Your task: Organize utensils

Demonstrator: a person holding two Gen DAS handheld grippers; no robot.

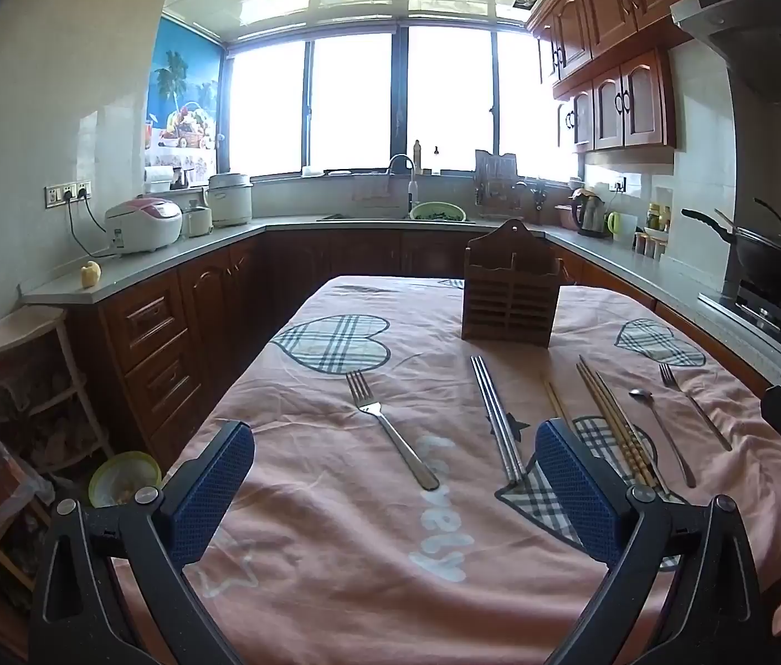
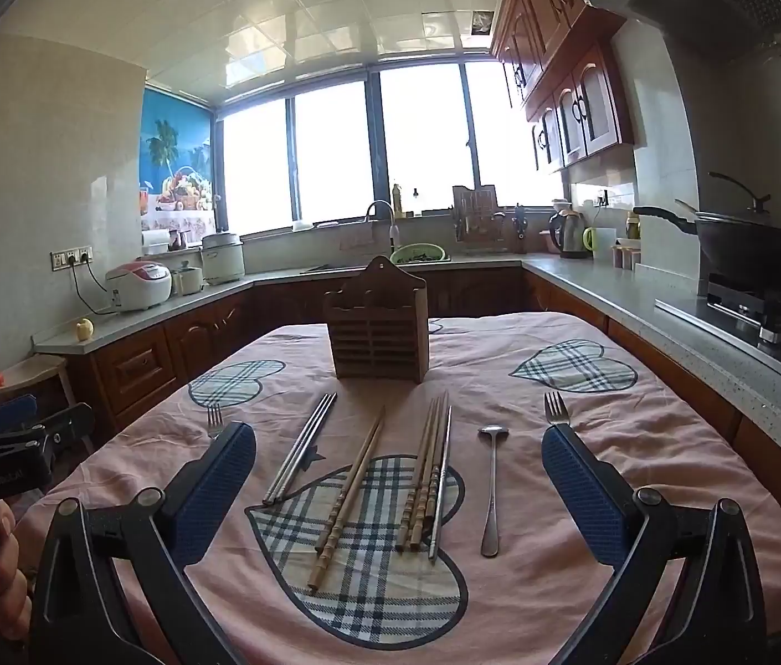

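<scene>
A brown wooden utensil holder [image 1: 509,296] [image 2: 378,332] stands upright at the far end of the pink tablecloth [image 1: 335,526] [image 2: 529,582]. In front of it lie a left fork [image 1: 385,424] [image 2: 214,420], steel chopsticks [image 1: 496,421] [image 2: 302,451], wooden chopsticks [image 1: 615,426] [image 2: 349,499], a further bundle of chopsticks [image 2: 428,479], a spoon [image 1: 662,432] [image 2: 492,490] and a right fork [image 1: 692,404] [image 2: 555,410]. My left gripper [image 1: 396,493] hovers open over the left fork. My right gripper [image 2: 399,499] hovers open over the chopsticks. Neither touches anything.
Kitchen counters wrap around the table. A wok [image 2: 756,255] sits on the stove at right, rice cookers [image 1: 144,224] at left, a sink with a green bowl [image 1: 437,212] at the back. A stool [image 1: 30,343] and yellow-lidded bin [image 1: 124,476] stand left of the table.
</scene>
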